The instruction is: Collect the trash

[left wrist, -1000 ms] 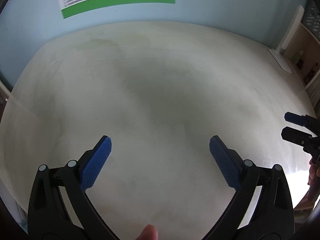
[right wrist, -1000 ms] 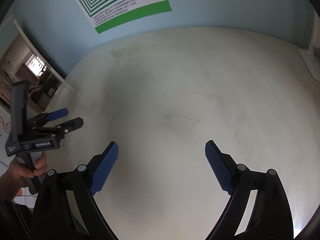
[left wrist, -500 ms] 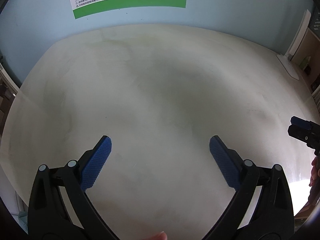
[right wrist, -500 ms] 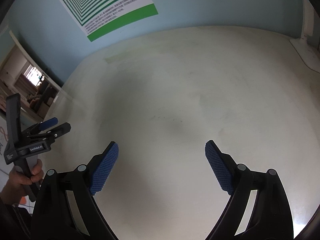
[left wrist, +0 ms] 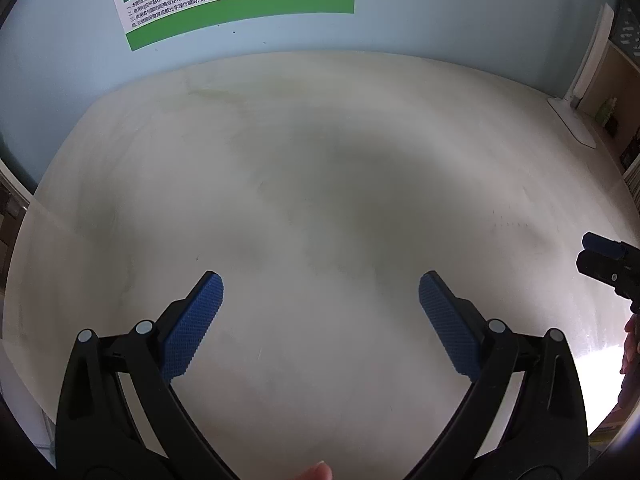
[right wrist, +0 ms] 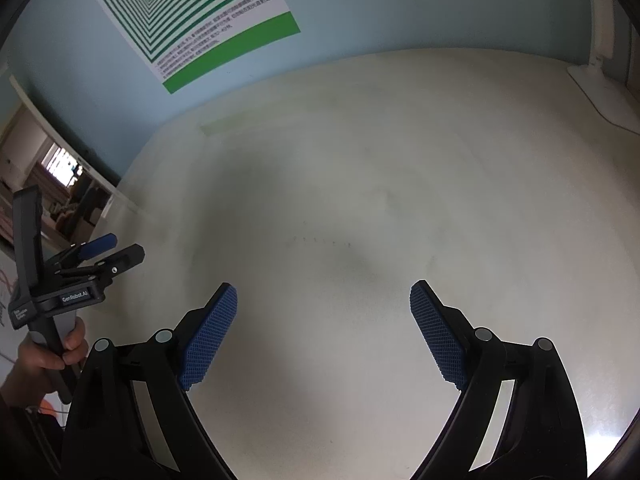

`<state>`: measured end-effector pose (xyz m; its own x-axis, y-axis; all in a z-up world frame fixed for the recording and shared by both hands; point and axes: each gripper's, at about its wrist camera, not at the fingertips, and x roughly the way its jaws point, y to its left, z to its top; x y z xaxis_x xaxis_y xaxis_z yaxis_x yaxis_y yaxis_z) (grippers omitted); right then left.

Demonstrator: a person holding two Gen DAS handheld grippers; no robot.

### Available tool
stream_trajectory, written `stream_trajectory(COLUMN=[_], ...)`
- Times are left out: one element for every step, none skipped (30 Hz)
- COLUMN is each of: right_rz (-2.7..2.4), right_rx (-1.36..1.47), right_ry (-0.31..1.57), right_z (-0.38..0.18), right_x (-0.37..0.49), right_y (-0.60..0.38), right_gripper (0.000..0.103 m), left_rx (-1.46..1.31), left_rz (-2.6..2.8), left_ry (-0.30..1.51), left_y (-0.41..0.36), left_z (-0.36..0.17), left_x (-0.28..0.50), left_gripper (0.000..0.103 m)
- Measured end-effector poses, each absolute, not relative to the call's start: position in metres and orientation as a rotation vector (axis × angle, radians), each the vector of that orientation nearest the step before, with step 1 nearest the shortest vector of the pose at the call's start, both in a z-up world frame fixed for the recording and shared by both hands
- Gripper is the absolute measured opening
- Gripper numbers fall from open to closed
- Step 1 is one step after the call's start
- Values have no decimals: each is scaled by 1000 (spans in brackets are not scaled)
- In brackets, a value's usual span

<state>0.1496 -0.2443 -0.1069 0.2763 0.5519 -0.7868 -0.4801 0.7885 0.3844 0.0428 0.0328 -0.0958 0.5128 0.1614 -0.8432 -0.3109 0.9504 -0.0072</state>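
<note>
The left tool [left wrist: 320,312] is held released at the bottom of the left wrist view, its two blue pads [left wrist: 196,320] spread wide with only bare desk [left wrist: 320,160] seen between them. A fingertip [left wrist: 316,472] is seen at the bottom edge of that frame. The right tool [right wrist: 323,320] is likewise held released in the lower part of the right wrist view, its blue pads [right wrist: 212,336] well apart and nothing gripped between them. In the right wrist view the left tool is seen again at the lower left of the frame, gripped by a hand [right wrist: 44,356]. In the left wrist view the tip of the right tool is seen at the right edge. No trash can be made out on the pale desk in either view. A green-and-white poster [right wrist: 192,16] is fixed to the light blue wall [left wrist: 440,20] at the top of both frames. A white lamp base [left wrist: 572,124] is set at the upper right.
</note>
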Motion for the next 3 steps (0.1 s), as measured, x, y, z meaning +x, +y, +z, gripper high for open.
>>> stream_trajectory(right_rz=[692, 689, 686], right_rx=[78, 80, 79], right_ry=[1092, 1095, 1098], right_z=[-108, -109, -110], right_x=[149, 149, 149], right_y=[-245, -245, -245], right_gripper=[88, 88, 88], left_rx=[-168, -168, -165], left_rz=[281, 279, 280], left_ry=[996, 998, 999], left_y=[33, 34, 35], left_z=[-96, -97, -97], left_x=[43, 44, 45], left_gripper=[96, 96, 96])
